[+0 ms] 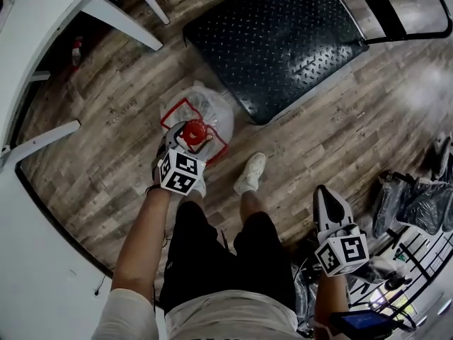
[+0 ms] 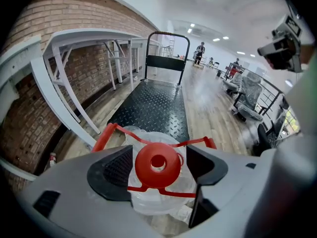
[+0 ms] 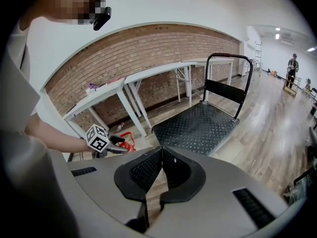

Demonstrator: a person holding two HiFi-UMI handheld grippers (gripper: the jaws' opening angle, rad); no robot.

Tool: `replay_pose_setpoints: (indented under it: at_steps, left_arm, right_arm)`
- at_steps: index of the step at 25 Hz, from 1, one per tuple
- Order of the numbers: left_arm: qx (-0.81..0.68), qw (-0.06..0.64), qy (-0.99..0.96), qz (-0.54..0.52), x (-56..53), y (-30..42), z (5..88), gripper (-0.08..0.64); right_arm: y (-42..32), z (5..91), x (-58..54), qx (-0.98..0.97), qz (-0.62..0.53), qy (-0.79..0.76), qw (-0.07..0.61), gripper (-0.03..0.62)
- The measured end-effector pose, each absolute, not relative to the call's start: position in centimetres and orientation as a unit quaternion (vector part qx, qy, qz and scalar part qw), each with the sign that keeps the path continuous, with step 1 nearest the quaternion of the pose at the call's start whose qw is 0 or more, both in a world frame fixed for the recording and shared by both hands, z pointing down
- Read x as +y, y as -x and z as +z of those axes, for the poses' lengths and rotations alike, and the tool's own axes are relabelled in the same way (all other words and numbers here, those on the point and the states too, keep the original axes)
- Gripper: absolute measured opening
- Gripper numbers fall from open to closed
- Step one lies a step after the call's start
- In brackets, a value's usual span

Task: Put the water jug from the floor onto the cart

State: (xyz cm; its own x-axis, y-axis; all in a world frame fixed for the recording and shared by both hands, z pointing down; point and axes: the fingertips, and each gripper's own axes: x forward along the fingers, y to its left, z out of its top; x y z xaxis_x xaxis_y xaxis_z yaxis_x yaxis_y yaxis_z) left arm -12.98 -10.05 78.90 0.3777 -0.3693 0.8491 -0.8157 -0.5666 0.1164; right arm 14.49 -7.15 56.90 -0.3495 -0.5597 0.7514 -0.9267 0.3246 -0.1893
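**A:** Red cap (image 2: 157, 163) sits dead centre between the jaws of the left gripper (image 1: 182, 139). The jaws stand wide, one pad on either side, and neither is pressing on it.

**B:** And the water jug (image 1: 205, 115) itself?

**A:** It's down on the wooden floor (image 1: 99, 133). Clear plastic, with a red frame (image 2: 106, 135) round its shoulders, just beside the near left corner of the cart (image 1: 283, 41). The person's shoe (image 1: 250, 173) is close by on the near side.

**B:** What about the cart?

**A:** Black checker-plate deck with a handle at the far end. White tables (image 2: 84, 38) run along the brick wall (image 2: 44, 29) to its left.

**B:** Right gripper?

**A:** The right gripper (image 3: 162, 155) hangs off to the right, well apart from the jug. Its jaws are pressed together and it's carrying nothing.
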Motion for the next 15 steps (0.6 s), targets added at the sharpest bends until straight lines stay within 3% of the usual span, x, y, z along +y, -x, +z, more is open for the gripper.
replay_pose_setpoints:
  at_steps: [15]
  left_arm:
    - [-0.398,0.268,-0.770,0.421,-10.5,13.4,81.4,0.307]
  right_arm:
    - [-16.1,58.2,-7.4,-0.747,0.336,-0.500,0.280,0.005]
